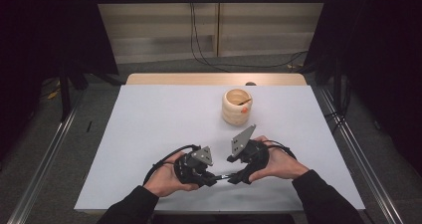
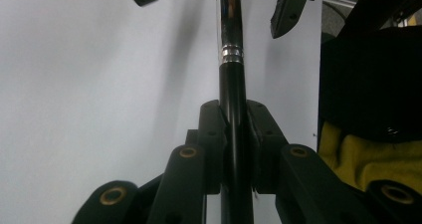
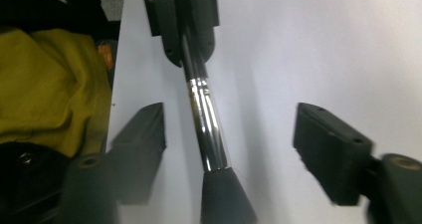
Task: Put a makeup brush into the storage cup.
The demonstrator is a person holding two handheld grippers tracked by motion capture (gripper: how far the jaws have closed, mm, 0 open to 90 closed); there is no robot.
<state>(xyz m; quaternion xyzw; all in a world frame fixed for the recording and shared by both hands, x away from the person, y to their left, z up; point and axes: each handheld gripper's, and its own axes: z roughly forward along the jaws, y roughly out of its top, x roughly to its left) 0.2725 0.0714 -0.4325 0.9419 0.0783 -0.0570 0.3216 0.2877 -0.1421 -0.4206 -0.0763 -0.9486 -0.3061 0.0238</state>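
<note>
a person holds two grippers close together over the near middle of a white table (image 1: 149, 134), tips facing each other. the left gripper (image 1: 211, 177) is clenched on the black handle of a makeup brush (image 2: 233, 99), which runs straight out from between its pads, past a chrome ferrule, to the right gripper (image 1: 234, 177). in the right gripper view the brush (image 3: 204, 114) lies in the gap with bare space on either side: the right gripper is released, both pads clear of it, bristle end nearest the camera. beyond the right gripper, well apart, a ringed wooden cup (image 1: 237, 106) stands toward the far edge. open table spreads wide to the left of the left gripper and ahead of both; the near table edge lies just under the forearms, and the right edge is some way beyond the right hand (image 1: 278, 162)
</note>
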